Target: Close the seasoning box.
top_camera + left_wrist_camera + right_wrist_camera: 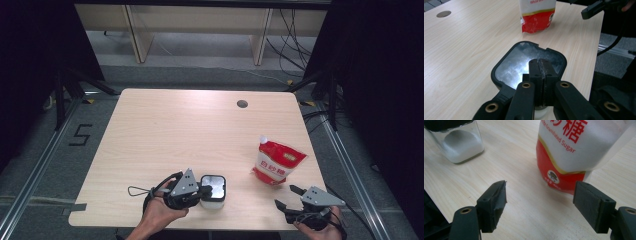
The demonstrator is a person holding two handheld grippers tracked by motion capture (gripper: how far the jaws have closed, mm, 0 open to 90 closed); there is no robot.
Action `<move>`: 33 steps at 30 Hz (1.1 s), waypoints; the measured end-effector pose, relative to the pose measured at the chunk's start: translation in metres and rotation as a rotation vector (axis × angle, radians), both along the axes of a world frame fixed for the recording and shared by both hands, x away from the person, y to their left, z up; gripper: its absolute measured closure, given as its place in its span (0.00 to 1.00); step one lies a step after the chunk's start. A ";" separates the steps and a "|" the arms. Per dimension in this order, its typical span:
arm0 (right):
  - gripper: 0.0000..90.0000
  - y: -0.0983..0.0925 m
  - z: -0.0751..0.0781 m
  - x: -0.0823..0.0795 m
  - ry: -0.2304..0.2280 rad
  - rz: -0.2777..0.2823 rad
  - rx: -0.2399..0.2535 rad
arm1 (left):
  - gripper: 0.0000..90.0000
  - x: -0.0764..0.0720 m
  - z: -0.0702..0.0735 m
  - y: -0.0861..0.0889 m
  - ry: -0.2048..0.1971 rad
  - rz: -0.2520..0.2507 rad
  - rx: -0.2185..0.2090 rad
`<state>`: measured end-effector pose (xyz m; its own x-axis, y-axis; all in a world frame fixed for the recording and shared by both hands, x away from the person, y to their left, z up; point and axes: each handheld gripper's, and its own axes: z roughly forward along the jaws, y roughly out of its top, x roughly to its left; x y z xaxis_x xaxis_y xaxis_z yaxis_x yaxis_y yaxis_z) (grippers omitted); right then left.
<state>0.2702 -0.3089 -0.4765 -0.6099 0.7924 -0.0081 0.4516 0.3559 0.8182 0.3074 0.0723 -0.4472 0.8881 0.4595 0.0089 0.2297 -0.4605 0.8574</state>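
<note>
Sitting near the table's [165, 125] front edge, the sugar jar [213, 190] has the left gripper [540, 75] pressed together right over its black rim. Right gripper [540, 202] is spread wide by the front right corner, just short of the sugar bag [277, 162].

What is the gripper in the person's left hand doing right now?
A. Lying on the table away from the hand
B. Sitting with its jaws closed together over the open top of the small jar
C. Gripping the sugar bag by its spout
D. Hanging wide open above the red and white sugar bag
B: the left gripper has its jaws pressed together over the open mouth of the jar, far from the sugar bag.
</note>
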 end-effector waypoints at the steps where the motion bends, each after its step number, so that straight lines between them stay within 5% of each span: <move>1: 0.31 -0.002 0.000 0.003 -0.029 0.019 -0.013 | 0.98 0.000 0.000 0.000 -0.001 -0.002 0.004; 4: 0.31 -0.001 -0.001 0.003 -0.043 0.028 -0.022 | 0.96 0.001 0.002 0.001 -0.002 -0.003 0.019; 8: 0.31 -0.002 -0.001 0.004 -0.044 0.021 -0.023 | 0.85 0.000 0.006 0.005 0.019 0.007 -0.033; 9: 0.31 0.000 -0.001 0.001 -0.013 0.006 -0.007 | 0.82 0.000 0.007 0.007 0.023 0.012 -0.040; 14: 0.30 0.000 -0.001 0.004 -0.044 0.034 -0.033 | 0.64 0.000 0.012 0.018 0.053 0.022 -0.079; 17: 0.30 0.000 -0.001 0.003 -0.027 0.027 -0.026 | 0.54 0.001 0.014 0.024 0.046 0.028 -0.064; 19: 0.30 -0.001 -0.001 0.004 -0.055 0.033 -0.032 | 0.50 0.000 0.012 0.028 0.057 0.033 -0.074; 23: 0.28 0.000 -0.001 0.003 -0.018 0.029 -0.011 | 0.42 0.000 0.008 0.036 0.059 0.049 -0.076; 25: 0.27 0.000 -0.001 0.005 -0.048 0.044 -0.026 | 0.39 -0.001 0.005 0.040 0.068 0.083 -0.083; 33: 0.24 0.002 -0.001 0.004 -0.039 0.057 -0.025 | 0.34 -0.001 -0.010 0.057 0.076 0.099 -0.061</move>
<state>0.2743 -0.3074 -0.4777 -0.6528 0.7557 -0.0525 0.3977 0.4009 0.8253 0.3059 0.1292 -0.4569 0.8357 0.5421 -0.0876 0.3370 -0.3804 0.8612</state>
